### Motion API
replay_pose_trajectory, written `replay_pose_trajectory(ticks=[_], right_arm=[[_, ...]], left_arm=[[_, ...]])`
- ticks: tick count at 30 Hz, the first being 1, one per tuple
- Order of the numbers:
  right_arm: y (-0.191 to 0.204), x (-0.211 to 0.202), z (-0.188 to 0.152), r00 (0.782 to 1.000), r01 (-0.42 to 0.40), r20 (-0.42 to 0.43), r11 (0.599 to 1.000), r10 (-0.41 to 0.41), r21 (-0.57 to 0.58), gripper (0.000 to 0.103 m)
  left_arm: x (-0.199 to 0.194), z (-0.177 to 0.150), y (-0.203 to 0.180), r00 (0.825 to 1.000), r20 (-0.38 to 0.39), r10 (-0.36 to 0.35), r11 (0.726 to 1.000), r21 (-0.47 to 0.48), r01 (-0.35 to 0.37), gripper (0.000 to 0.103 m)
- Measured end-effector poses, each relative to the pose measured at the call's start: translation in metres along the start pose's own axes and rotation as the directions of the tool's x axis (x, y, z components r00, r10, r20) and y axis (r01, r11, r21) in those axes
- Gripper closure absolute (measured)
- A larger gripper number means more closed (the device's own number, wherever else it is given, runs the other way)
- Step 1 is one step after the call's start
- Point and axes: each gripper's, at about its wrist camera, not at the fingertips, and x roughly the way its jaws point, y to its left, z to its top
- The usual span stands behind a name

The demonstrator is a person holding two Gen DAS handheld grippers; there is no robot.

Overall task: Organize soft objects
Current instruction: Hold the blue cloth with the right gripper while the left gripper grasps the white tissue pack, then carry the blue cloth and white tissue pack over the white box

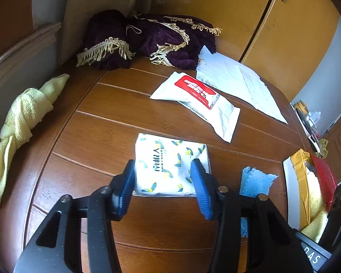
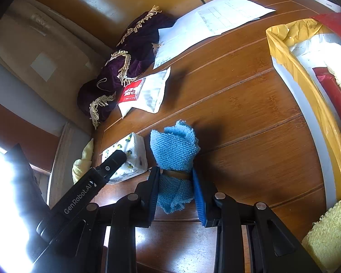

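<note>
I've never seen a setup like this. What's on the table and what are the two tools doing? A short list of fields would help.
Surface: wooden table
Left gripper: fingers on both sides of the lemon-print tissue pack
Right gripper: fingers around the blue cloth
Box: at the table's right, yellow-lined, holding a yellow towel
Elsewhere: yellow cloth, purple fringed fabric, red-label wipes pack, paper sheets

The box and yellow towel run off frame.
</note>
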Motion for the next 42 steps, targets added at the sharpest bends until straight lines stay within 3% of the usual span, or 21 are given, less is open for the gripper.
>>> replay_pose_trajectory(ticks=[9, 18, 23, 26, 32, 36, 42], right_arm=[[0.007, -0.001, -0.003, 1.000, 0.022, 0.012, 0.999, -0.021, -0.039, 0.077], [0.023, -0.021, -0.008, 0.994, 0.043, 0.104, 0.992, -0.031, -0.119, 0.077], [0.036, -0.061, -0.022, 0.992, -0.033, 0.107, 0.962, 0.065, -0.271, 0.077], [0.033, -0.093, -0.035, 0.988, -0.061, 0.109, 0.928, 0.108, -0.367, 0.077], [0.008, -0.146, -0.058, 0.979, -0.093, 0.116, 0.873, 0.168, -0.478, 0.077], [-0.018, -0.170, -0.061, 0.979, -0.116, 0.097, 0.877, 0.181, -0.466, 0.077], [-0.055, -0.194, -0.059, 0.981, -0.053, 0.148, 0.901, 0.129, -0.431, 0.077]], left_arm=[[-0.010, 0.001, 0.004, 0.998, 0.028, -0.052, 0.998, -0.019, 0.052, 0.081], [-0.029, 0.002, 0.016, 0.991, 0.089, -0.101, 0.990, -0.088, 0.108, 0.083], [-0.056, -0.015, 0.026, 0.981, 0.145, -0.132, 0.977, -0.149, 0.154, 0.083], [-0.076, -0.033, 0.024, 0.964, 0.148, -0.223, 0.954, -0.170, 0.247, 0.083], [-0.114, -0.068, -0.004, 0.931, 0.155, -0.330, 0.928, -0.127, 0.350, 0.083], [-0.122, -0.084, -0.040, 0.916, 0.100, -0.389, 0.918, -0.042, 0.394, 0.083], [-0.122, -0.103, -0.085, 0.899, 0.029, -0.436, 0.899, 0.055, 0.434, 0.083]])
